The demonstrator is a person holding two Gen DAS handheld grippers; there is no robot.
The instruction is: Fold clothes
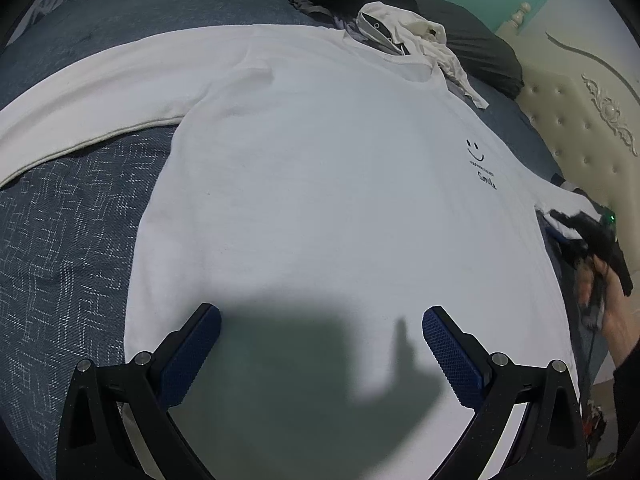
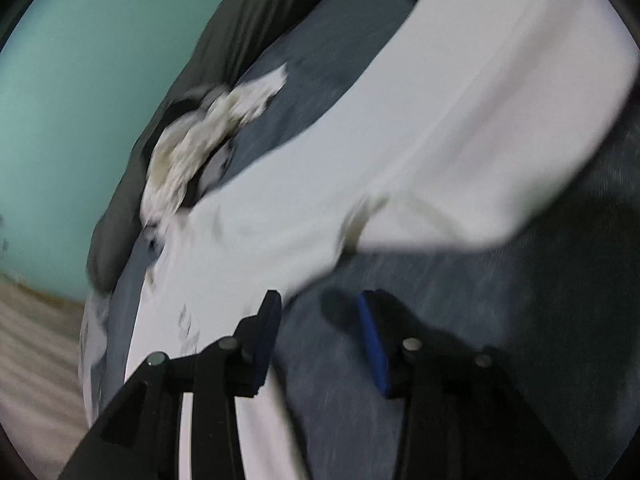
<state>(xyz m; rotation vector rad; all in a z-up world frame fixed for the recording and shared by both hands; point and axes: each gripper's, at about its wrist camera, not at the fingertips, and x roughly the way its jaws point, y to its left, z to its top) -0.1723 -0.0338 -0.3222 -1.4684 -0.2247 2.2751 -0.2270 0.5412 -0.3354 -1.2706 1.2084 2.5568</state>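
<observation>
A white long-sleeved shirt (image 1: 320, 168) lies flat, front up, on a blue-grey patterned blanket (image 1: 68, 240), with a small smiley print (image 1: 476, 152) on its chest. One sleeve (image 1: 100, 100) stretches out to the left. My left gripper (image 1: 322, 310) hovers over the shirt's lower body, open wide, nothing between its blue pads (image 1: 200, 352). My right gripper (image 1: 580, 236), held in a hand, is at the shirt's right sleeve end. In the blurred right wrist view, the right gripper (image 2: 318, 300) is open over the blanket (image 2: 460, 320), beside the shirt's edge (image 2: 224, 272), with no cloth between its pads.
A crumpled white garment (image 1: 416, 44) and dark bedding (image 1: 472, 40) lie beyond the shirt's collar. A cream tufted headboard (image 1: 580, 128) stands at the right. The right wrist view shows the same crumpled garment (image 2: 208, 132), a teal wall (image 2: 80, 120) and wood floor (image 2: 36, 340).
</observation>
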